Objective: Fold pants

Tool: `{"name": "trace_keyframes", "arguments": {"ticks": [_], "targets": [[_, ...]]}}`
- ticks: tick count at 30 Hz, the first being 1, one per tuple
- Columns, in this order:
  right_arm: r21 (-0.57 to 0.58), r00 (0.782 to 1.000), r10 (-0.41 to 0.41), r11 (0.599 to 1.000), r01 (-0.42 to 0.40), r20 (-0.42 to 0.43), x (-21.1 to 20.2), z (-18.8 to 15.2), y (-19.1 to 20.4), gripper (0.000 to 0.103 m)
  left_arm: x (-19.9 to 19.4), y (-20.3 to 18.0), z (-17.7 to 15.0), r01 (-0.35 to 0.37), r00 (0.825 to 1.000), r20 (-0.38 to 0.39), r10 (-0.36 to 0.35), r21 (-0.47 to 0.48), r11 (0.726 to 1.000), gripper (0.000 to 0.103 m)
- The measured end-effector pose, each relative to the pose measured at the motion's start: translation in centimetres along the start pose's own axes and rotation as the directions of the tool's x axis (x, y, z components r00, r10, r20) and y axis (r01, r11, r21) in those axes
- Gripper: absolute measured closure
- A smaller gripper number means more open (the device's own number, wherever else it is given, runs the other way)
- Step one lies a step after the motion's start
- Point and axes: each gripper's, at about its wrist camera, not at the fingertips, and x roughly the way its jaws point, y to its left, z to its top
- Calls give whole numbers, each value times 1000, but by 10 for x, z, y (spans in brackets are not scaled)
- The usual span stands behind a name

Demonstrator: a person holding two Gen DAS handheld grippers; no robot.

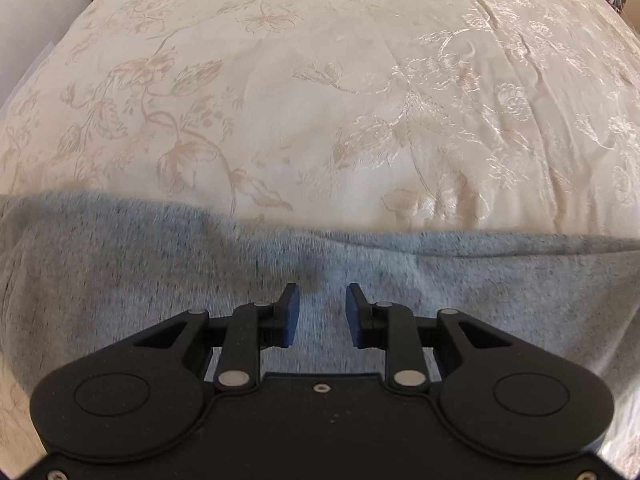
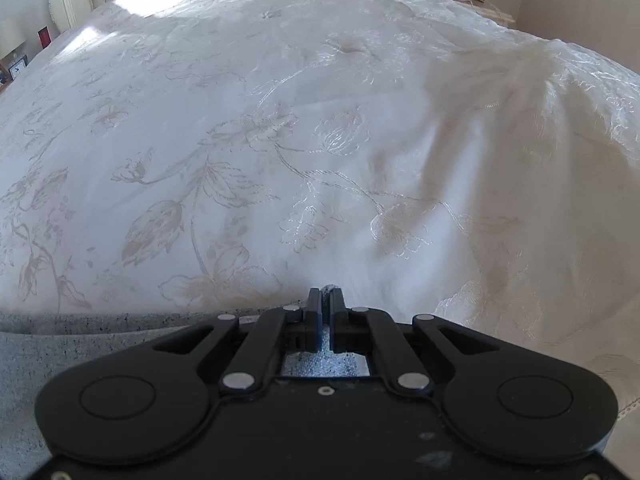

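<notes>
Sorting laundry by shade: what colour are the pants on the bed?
Heathered light grey pants, flecked darker; clearest in the left wrist view.

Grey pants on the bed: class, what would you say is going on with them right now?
A person with a handheld gripper in each hand is working on grey pants spread on a cream floral bedspread. The right gripper is shut on the fabric at the pants' edge, with a bit of grey cloth pinched between its pads. The left gripper hangs above the pants with its jaws apart, gripping nothing. No fold is visible yet.
</notes>
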Motion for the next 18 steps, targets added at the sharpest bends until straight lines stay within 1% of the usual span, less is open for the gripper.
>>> {"name": "trace_keyframes", "arguments": {"ticks": [2,4,6,7,9,10,11,12,14,16,18], "targets": [[35,1000,-4,999,4,-7,2,-2,-3,100,15,3,7,-26,1000,-11,26,-14,1000,67],[75,1000,4,997,-3,-21,6,-4,-9,100,36,10,14,-70,996,-50,68,-49,996,64],[89,999,19,996,-16,-36,8,-3,-13,99,50,20,19,-90,994,-64,84,-96,991,63],[89,999,17,996,-14,-33,7,-2,-14,95,52,24,21,-91,995,-62,84,-115,989,63],[91,1000,-7,996,7,0,-6,-1,-16,93,52,27,25,-91,994,-67,83,-129,987,63],[90,999,-20,996,18,26,-14,-1,-16,88,50,27,26,-97,994,-66,89,-124,988,63],[85,998,-32,996,28,47,-24,-1,-15,84,44,26,26,-110,993,-52,104,-117,987,64],[73,997,-35,997,31,66,-32,-2,-14,84,37,24,26,-128,992,-31,125,-108,986,65],[34,996,-5,999,2,89,-50,-8,-7,84,16,16,19,-152,988,20,154,-78,985,66],[-14,995,39,999,-38,95,-66,-17,4,83,-5,3,8,-110,992,53,113,-46,993,67],[-71,993,88,994,-83,80,-78,-29,21,83,-20,-16,-6,-42,998,53,42,0,999,67]]}}
